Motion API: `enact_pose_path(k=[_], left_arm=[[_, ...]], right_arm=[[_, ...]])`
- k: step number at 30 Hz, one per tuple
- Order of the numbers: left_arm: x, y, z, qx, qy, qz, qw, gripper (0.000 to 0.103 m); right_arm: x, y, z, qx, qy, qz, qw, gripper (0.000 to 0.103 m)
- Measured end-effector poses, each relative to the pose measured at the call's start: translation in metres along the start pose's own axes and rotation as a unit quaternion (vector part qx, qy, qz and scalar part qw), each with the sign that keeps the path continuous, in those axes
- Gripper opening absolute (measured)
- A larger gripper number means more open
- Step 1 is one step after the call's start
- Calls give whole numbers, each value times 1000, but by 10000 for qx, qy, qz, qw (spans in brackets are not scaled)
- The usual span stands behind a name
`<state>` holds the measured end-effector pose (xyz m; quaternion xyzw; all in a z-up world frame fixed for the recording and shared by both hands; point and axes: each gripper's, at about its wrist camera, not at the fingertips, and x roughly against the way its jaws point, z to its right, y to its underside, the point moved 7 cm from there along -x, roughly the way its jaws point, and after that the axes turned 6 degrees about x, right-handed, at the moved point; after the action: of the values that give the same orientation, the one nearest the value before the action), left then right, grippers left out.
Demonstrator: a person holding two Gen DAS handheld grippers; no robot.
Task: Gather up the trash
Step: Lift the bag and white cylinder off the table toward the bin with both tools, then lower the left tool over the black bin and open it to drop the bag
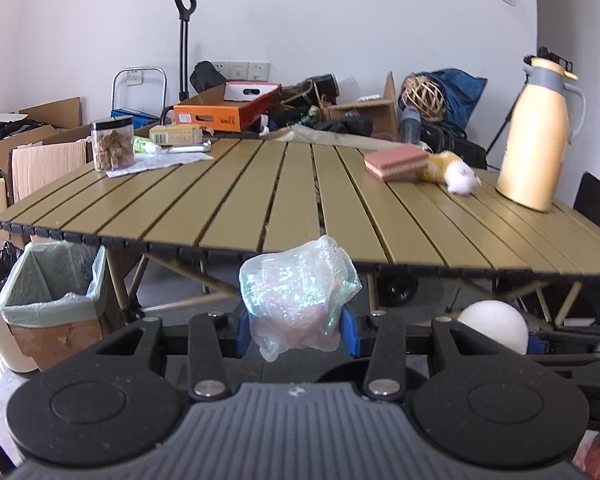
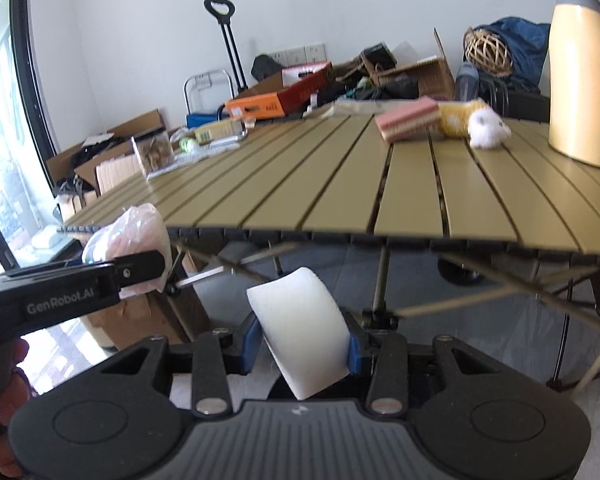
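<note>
- My left gripper (image 1: pixel 297 330) is clamped on a crumpled plastic bag (image 1: pixel 298 294), pads pressing both sides; the bag bulges above the jaws.
- My right gripper (image 2: pixel 302 346) is clamped on a white foam piece (image 2: pixel 300 326), tilted between the blue pads (image 2: pixel 251 346).
- Both loads sit off the near edge of the slatted table (image 1: pixel 228 200), below tabletop level.
- Right view: left gripper and bag show at left, beside the table corner.
- Lined cardboard bin (image 1: pixel 54 300) stands on the floor, lower left, under the table's left end.
- On the table: thermos (image 1: pixel 538 136), pink sponge (image 1: pixel 398 161), plush toy (image 1: pixel 452 172), snack jar (image 1: pixel 113 144).
</note>
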<state>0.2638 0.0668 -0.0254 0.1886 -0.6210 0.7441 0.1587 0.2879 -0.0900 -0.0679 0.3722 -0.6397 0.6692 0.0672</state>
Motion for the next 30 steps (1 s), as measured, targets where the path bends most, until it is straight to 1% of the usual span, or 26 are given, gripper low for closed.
enact_pose_path(k=[4,7,14,15,21,26,30], left_arm=[[6,18,4,-103,13,-118,9999,43],[7,32,6,-133,56,-299,9994,43],[10,59,13,-427,50,-510,9978,43],[9,62,13,-455,40,-549,9974,43],[1,84,11,-562,-96,-834,9949,43],[-6,101,10,-665,-188,-1092,9916,43],[-14,113,7,-735,-342,-1314,9880,43]], right_arm=[[2,15,0,-36,-23,-118,9999,40],[3,24,0,-43,-6,-207,9998,40],[2,47,5,-117,69,-463,9988,40],[2,57,6,-143,96,-563,9983,40],[-3,87,17,-272,227,-907,9952,40],[-9,105,29,-410,302,-1119,9924,40],[-16,114,39,-545,382,-1272,9896,40]])
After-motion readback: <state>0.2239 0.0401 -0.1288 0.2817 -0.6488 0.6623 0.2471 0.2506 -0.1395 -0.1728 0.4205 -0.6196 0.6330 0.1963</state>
